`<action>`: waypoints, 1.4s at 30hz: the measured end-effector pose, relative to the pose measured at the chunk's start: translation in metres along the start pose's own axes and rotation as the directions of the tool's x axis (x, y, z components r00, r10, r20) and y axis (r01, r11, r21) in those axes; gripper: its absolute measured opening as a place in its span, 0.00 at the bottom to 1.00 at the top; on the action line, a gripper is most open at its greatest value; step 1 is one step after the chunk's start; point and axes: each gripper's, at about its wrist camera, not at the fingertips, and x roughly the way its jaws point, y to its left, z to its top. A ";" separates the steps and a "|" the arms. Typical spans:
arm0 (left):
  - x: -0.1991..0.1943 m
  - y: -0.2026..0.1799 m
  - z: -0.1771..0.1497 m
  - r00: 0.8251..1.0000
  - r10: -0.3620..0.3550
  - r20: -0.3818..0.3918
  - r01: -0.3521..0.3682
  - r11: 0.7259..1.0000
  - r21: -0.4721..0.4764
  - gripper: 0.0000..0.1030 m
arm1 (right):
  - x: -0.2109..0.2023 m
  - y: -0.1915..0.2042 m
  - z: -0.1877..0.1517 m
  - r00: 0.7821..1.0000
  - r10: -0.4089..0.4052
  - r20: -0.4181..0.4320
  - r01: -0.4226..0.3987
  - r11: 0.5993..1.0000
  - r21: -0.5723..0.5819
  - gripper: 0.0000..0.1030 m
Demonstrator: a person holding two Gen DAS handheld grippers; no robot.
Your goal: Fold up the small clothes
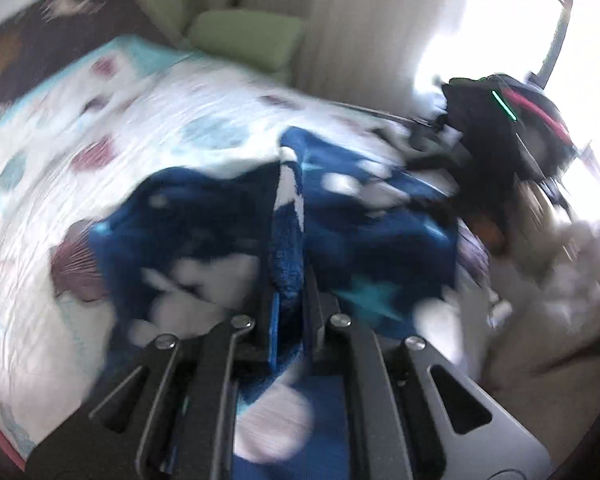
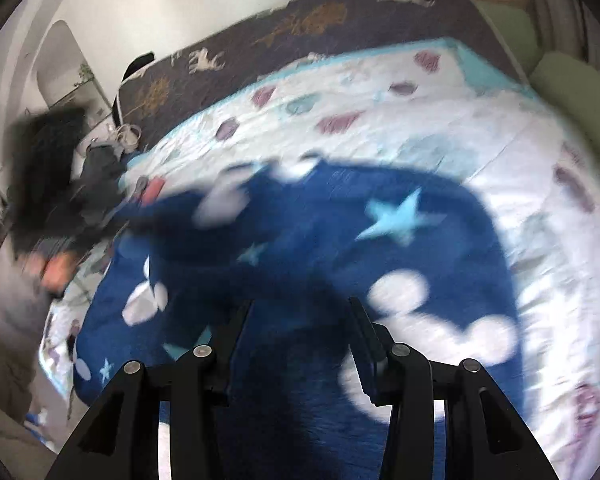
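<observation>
A blue fleece garment (image 1: pixel 204 220) with white blobs and light blue stars lies crumpled on a white patterned bedspread (image 1: pixel 100 128). My left gripper (image 1: pixel 290 280) is shut on a raised fold of it. In the right wrist view the same garment (image 2: pixel 340 240) spreads over the bedspread (image 2: pixel 500 140). My right gripper (image 2: pixel 300 308) is open just above the fleece, with nothing between its fingers. Both views are blurred by motion.
The other gripper, black with a green light (image 1: pixel 500 128), shows at the right of the left wrist view and as a dark blur (image 2: pixel 48 168) in the right wrist view. Green cushions (image 1: pixel 244 36) and a dark patterned blanket (image 2: pixel 300 28) lie at the bed's far side.
</observation>
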 end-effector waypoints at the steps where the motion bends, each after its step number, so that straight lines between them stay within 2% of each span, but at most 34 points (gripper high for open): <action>1: 0.001 -0.013 -0.008 1.000 -0.012 -0.013 0.012 1.000 0.014 0.10 | -0.010 -0.001 0.005 1.000 0.007 0.023 -0.007 1.000 -0.002 0.45; 5: 0.026 -0.047 -0.044 0.997 0.025 -0.079 -0.026 1.000 -0.010 0.10 | -0.050 0.009 0.031 0.991 0.048 0.122 -0.045 0.998 -0.032 0.51; 8: 0.027 -0.050 -0.059 0.999 0.023 -0.034 -0.026 0.996 -0.087 0.10 | -0.066 0.034 0.044 0.981 0.098 0.168 -0.079 0.990 -0.119 0.57; 9: 0.027 -0.049 -0.061 1.000 0.021 -0.015 -0.023 0.993 -0.117 0.10 | -0.062 0.044 0.047 0.982 0.098 0.160 -0.073 0.986 -0.151 0.58; 10: 0.024 -0.048 -0.064 1.000 0.015 0.007 -0.014 0.989 -0.150 0.10 | -0.054 0.053 0.049 0.987 0.088 0.135 -0.063 0.981 -0.184 0.58; 12: 0.022 -0.053 -0.068 0.999 0.018 0.031 -0.013 0.985 -0.173 0.10 | -0.023 0.070 0.050 0.997 0.070 0.027 -0.061 0.968 -0.244 0.58; 15: 0.020 -0.051 -0.071 0.999 0.027 0.045 -0.018 0.980 -0.200 0.10 | 0.020 0.080 0.049 0.990 0.084 -0.112 -0.112 0.954 -0.277 0.56; 17: 0.020 -0.050 -0.072 0.998 0.031 0.048 -0.020 0.977 -0.212 0.10 | 0.043 0.081 0.051 0.967 0.158 -0.199 -0.207 0.944 -0.259 0.44; 18: 0.020 -0.048 -0.072 0.998 0.029 0.049 -0.018 0.976 -0.217 0.10 | 0.054 0.081 0.051 0.943 0.217 -0.252 -0.278 0.929 -0.243 0.42; 20: 0.020 -0.046 -0.070 0.998 0.027 0.050 -0.015 0.974 -0.225 0.10 | 0.074 0.083 0.054 0.905 0.282 -0.319 -0.358 0.910 -0.209 0.36; 23: 0.022 -0.044 -0.069 0.998 0.028 0.048 -0.016 0.975 -0.221 0.10 | 0.102 0.084 0.059 0.890 0.247 -0.383 -0.331 0.928 -0.170 0.35; 27: 0.021 -0.044 -0.070 0.999 0.021 0.050 -0.010 0.975 -0.220 0.10 | 0.125 0.079 0.056 0.833 0.309 -0.459 -0.386 0.919 -0.082 0.36; 28: 0.021 -0.044 -0.071 0.999 0.021 0.050 -0.009 0.975 -0.220 0.10 | 0.129 0.079 0.054 0.831 0.307 -0.464 -0.384 0.920 -0.077 0.36; 30: 0.020 -0.044 -0.071 0.998 0.027 0.051 -0.015 0.975 -0.223 0.10 | 0.139 0.082 0.052 0.831 0.280 -0.481 -0.363 0.928 -0.086 0.08; 31: 0.021 -0.043 -0.071 0.998 0.030 0.051 -0.017 0.974 -0.225 0.10 | 0.139 0.085 0.051 0.833 0.280 -0.477 -0.366 0.926 -0.096 0.07; 32: 0.020 -0.043 -0.070 0.998 0.035 0.053 -0.022 0.974 -0.227 0.10 | 0.135 0.087 0.052 0.847 0.276 -0.455 -0.366 0.923 -0.121 0.06; 34: 0.019 -0.042 -0.069 0.998 0.038 0.055 -0.025 0.973 -0.230 0.10 | 0.119 0.094 0.062 0.882 0.265 -0.389 -0.350 0.922 -0.165 0.05; 35: 0.018 -0.041 -0.069 0.998 0.040 0.057 -0.025 0.972 -0.233 0.10 | 0.116 0.094 0.069 0.896 0.265 -0.358 -0.338 0.927 -0.160 0.05; 36: 0.018 -0.040 -0.069 0.997 0.043 0.058 -0.028 0.971 -0.237 0.10 | 0.111 0.089 0.083 0.919 0.257 -0.298 -0.311 0.939 -0.147 0.05; 38: 0.019 -0.036 -0.068 0.997 0.047 0.061 -0.030 0.969 -0.247 0.10 | 0.108 0.074 0.107 0.954 0.210 -0.212 -0.238 0.964 -0.117 0.05; 39: 0.019 -0.036 -0.069 0.997 0.047 0.063 -0.029 0.967 -0.253 0.10 | 0.110 0.065 0.118 0.964 0.192 -0.184 -0.211 0.973 -0.091 0.04; 40: 0.020 -0.034 -0.068 0.997 0.046 0.063 -0.028 0.965 -0.259 0.10 | 0.111 0.055 0.127 0.980 0.146 -0.136 -0.157 0.985 -0.073 0.05; 41: 0.021 -0.032 -0.069 0.997 0.047 0.065 -0.028 0.964 -0.264 0.10 | 0.110 0.047 0.134 0.995 0.061 -0.074 -0.068 0.994 -0.084 0.10; 42: 0.022 -0.030 -0.069 0.997 0.045 0.065 -0.026 0.963 -0.269 0.10 | 0.112 0.043 0.134 0.998 0.022 -0.052 -0.027 0.994 -0.107 0.13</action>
